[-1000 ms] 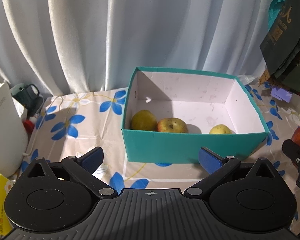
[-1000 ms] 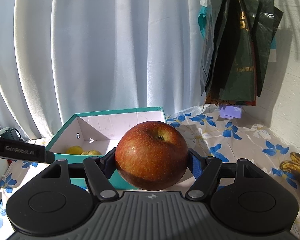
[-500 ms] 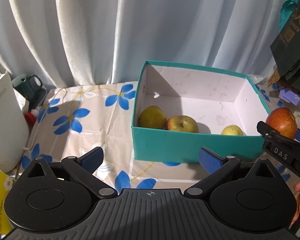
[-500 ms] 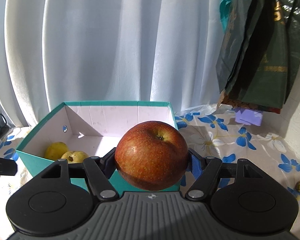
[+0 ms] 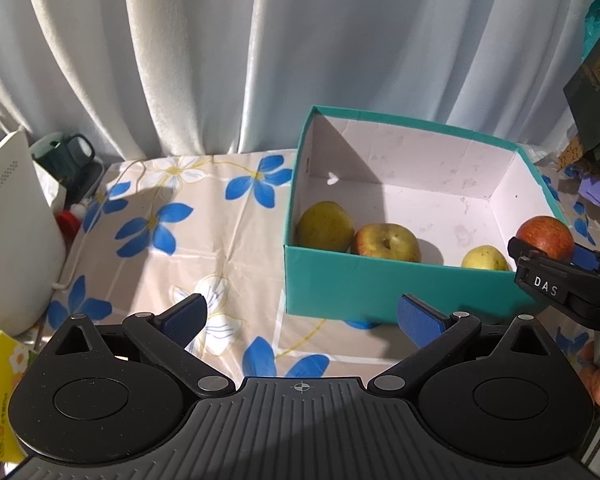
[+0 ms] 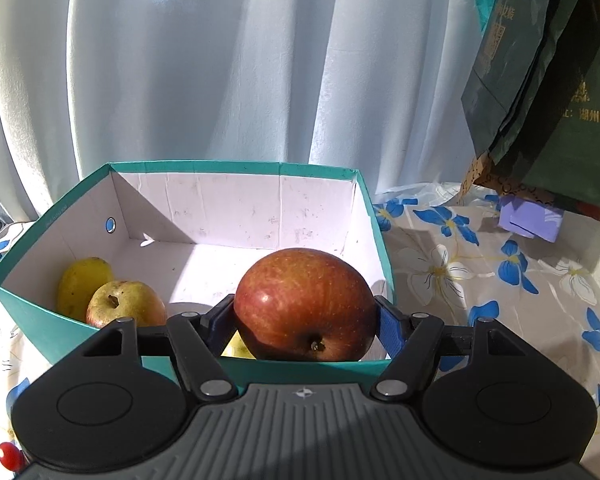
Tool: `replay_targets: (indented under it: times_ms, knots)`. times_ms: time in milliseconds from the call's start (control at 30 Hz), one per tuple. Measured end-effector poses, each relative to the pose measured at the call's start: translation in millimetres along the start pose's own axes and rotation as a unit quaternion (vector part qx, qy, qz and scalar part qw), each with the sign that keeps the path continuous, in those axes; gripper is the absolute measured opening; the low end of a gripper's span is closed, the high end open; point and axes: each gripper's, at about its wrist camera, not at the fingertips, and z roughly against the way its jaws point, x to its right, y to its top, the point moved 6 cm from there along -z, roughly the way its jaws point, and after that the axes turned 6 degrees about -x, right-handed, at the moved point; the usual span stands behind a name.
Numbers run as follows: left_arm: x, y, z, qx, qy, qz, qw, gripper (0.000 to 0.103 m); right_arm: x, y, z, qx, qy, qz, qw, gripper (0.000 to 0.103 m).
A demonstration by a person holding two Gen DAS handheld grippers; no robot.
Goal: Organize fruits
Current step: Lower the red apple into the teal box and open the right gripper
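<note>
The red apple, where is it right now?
The red apple is clamped in the right gripper, above the teal box near-right corner.

Right gripper (image 6: 306,322): both fingers clamped on the red apple (image 6: 305,305), 1 pad on each side, apple stem end facing the camera. Pitched slightly down. Also visible at the far right of the left view. Left gripper (image 5: 300,316): fingers spread wide, nothing between the pads, level pose.

Four fruits (image 5: 387,241), one teal box (image 5: 380,284)
</note>
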Motion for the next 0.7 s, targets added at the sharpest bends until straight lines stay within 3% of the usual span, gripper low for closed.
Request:
replay_targets:
  times_ms: [67,100,267,367,433,700]
  knots:
    - [-1,-1,0,0.000,0.003,-0.002,1.0000,0.103,0,1,1,0.003,0.002,0.004,1.000,0.066]
    - [-1,-2,1,0.000,0.004,-0.003,1.0000,0.103,1,2,3,0.006,-0.012,0.008,1.000,0.066]
    - [-2,-10,7,0.005,0.004,-0.015,0.9999,0.103,5,8,28,0.032,0.002,-0.002,0.999,0.067]
    - [-3,-18,13,0.011,-0.004,-0.022,0.9997,0.103,9,8,63,0.063,0.015,-0.019,0.998,0.080]
    - [-3,-25,17,0.015,-0.007,-0.029,0.9994,0.103,12,4,87,0.081,0.025,-0.033,0.996,0.083]
    - [-9,-63,38,0.064,-0.004,-0.059,0.9962,0.103,15,-39,150,0.094,0.033,-0.047,0.994,0.088]
